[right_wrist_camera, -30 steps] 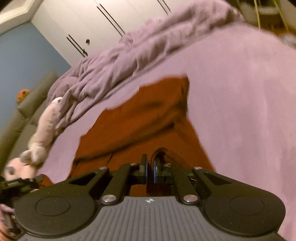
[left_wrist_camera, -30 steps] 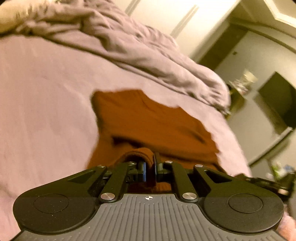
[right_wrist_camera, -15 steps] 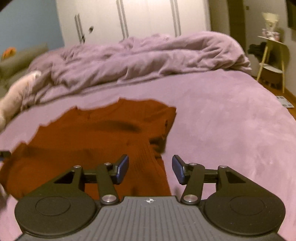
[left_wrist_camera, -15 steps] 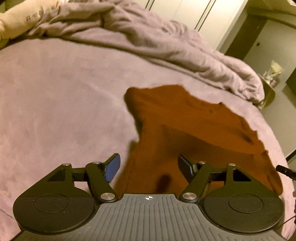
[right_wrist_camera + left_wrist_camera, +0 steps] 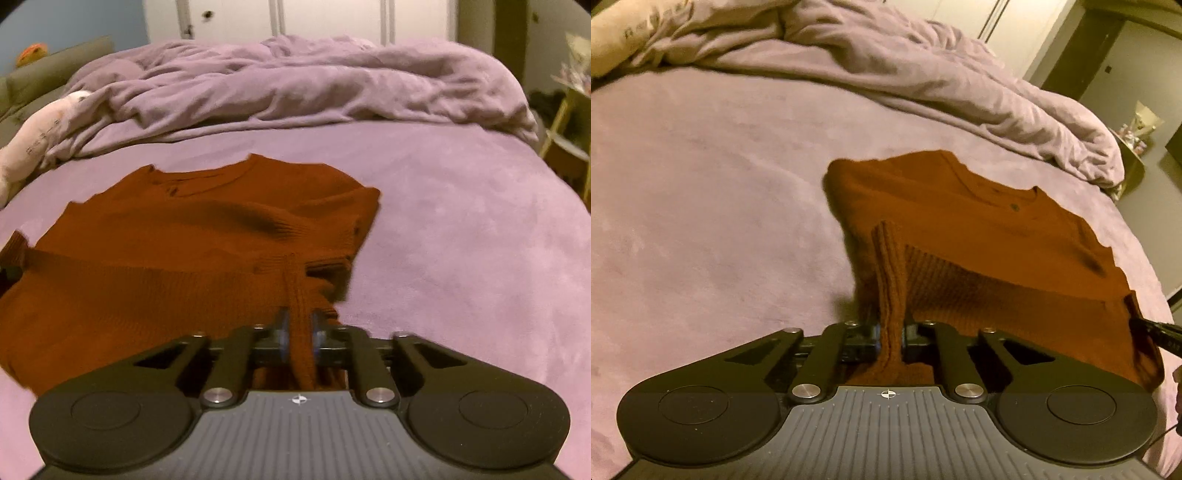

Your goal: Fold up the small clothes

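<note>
Because each gripper pinches only a thin ridge of knit, the hold could slip. The left gripper (image 5: 890,338) has its jaws closed on a raised pleat at the near left edge of the sweater (image 5: 979,236), and the right gripper (image 5: 299,332) is closed the same way on the near right edge. The sweater lies flat on the purple bed cover (image 5: 461,240), in front of the crumpled blanket (image 5: 295,85). If one side lifts faster, I think the fold will come out crooked, or the soft cover may drag the lower layer.
</note>
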Tool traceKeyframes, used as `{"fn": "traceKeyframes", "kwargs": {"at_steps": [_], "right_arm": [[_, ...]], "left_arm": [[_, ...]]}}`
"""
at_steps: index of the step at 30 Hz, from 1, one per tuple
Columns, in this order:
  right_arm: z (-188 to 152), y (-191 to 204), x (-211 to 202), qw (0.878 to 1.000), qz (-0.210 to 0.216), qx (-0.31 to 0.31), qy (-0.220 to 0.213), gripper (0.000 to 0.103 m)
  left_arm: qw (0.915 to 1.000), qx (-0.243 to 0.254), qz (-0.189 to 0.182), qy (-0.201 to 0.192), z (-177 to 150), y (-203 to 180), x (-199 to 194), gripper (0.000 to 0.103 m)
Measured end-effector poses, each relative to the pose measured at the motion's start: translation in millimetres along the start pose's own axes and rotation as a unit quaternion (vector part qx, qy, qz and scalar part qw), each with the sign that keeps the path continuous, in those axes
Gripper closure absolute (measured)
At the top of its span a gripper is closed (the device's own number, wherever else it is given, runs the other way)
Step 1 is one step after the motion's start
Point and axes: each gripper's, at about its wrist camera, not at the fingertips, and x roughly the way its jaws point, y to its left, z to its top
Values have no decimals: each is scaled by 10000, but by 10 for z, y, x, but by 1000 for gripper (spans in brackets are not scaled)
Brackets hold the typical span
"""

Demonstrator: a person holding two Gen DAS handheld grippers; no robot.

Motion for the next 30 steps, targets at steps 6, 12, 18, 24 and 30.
{"fn": "traceKeyframes", "kwargs": {"at_steps": [6,12,18,24,30], "right_arm": [[16,219,-301,9962,-394,-635,-449,97],[425,315,-515,9875,-672,-731,-1227,98],[1063,265,70,9818,-1170,-415,-1440,98],[1300,301,904,9806,-1643,-498,-944,98],[1394,335,1246,9760,-1898,-497,-943,98]], "left_arm": [[9984,370,-11,-417,89,-220,-347,95],[9928,425,130,-1113,578,-360,-502,95],[9871,324,649,-1431,1094,-403,65,95],[9893,136,1017,-1039,1245,-293,700,95],[9844,92,1201,-1284,1396,-207,835,94]]}}
